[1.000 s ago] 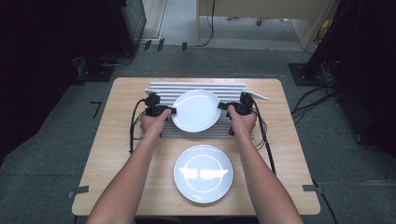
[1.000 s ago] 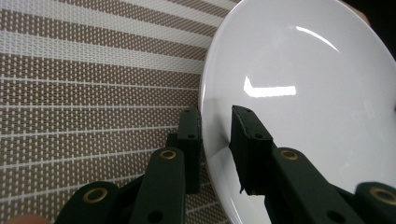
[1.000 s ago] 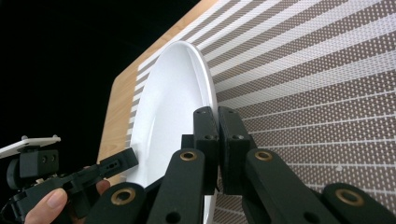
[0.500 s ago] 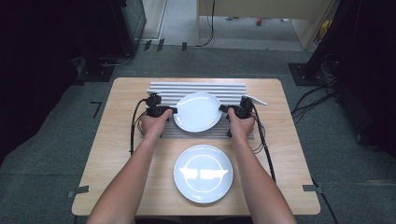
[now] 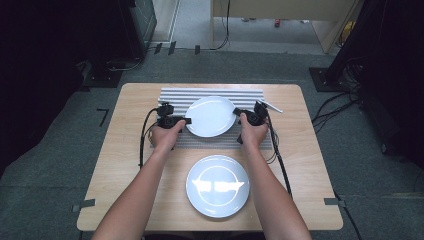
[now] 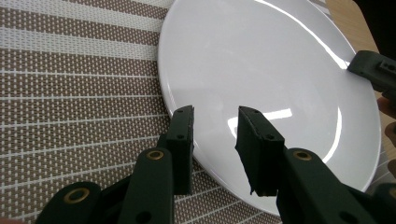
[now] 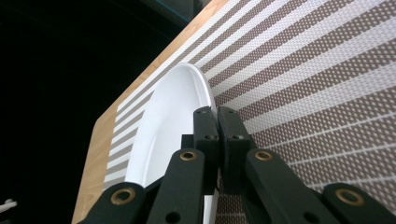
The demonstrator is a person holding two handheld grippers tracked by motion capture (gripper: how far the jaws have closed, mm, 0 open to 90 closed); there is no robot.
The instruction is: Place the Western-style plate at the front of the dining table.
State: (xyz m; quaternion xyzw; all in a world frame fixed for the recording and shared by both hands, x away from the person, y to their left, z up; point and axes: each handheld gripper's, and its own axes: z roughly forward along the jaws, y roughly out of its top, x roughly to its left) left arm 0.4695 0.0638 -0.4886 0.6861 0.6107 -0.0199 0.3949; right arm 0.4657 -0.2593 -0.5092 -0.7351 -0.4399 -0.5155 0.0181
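Two plates counted, with the far plate [image 5: 210, 116] the one being worked. Lay flat on the striped mat [image 5: 215, 92] toward the back of the table [image 5: 125, 165], well apart from the near plate [image 5: 218, 186], which sat on bare wood close to the person.

Was flanked at opposite edges. At the right rim, pinched by the right gripper [image 5: 236, 113]: jaws pressed nearly together on the thin edge, seen closely in the right gripper view [image 7: 217, 116]. At the left rim, straddled but not squeezed by the left gripper [image 5: 186, 120]: jaws had just been opening and stood spread [image 6: 215, 121], one pad low by the mat, the other above the white surface [image 6: 280, 70], rim passing between without visible contact.

Looked like the letting-go after setting down. Best done by spreading both sets of jaws fully before drawing back, then pulling each tool straight outward and level, away from the rim, so as not to drag or tip the dish. Called for releasing the right pinch too, not tugging against it.

Reached in from the bottom of the high view with forearms roughly parallel, left hand [image 5: 165, 137] and right hand [image 5: 253, 132] low over the mat, tools pointed inward toward each other.
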